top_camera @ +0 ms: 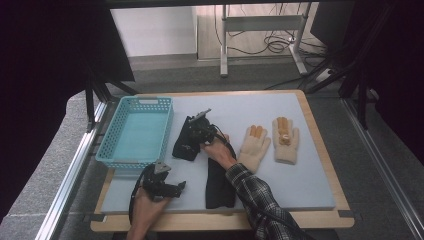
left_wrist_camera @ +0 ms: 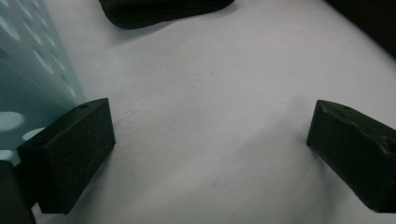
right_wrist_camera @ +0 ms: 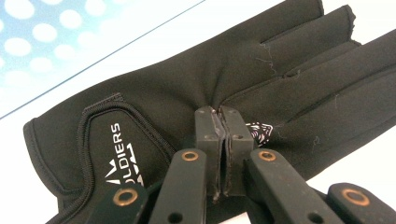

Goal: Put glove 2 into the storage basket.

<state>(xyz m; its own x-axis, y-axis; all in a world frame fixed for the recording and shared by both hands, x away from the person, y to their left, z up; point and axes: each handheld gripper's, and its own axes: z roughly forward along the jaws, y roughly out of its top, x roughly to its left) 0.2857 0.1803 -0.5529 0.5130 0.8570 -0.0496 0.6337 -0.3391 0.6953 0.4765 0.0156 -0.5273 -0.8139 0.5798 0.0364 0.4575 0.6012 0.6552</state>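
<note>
Right gripper (right_wrist_camera: 218, 112) is clamped shut on pinched fabric of the black glove (right_wrist_camera: 187, 93), whose fingers point toward two o'clock.

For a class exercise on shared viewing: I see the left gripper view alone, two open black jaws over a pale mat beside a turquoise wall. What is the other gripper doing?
Observer: The right gripper is shut, pinching a fold of the black fabric glove.
Operator: Whereabouts on it?
Observer: Mid-back, just below the fingers, beside a white printed logo.
Operator: Are there other gloves?
Observer: Yes, a second black glove and a pair of cream knitted gloves lie right of the turquoise perforated plastic basket.
</note>
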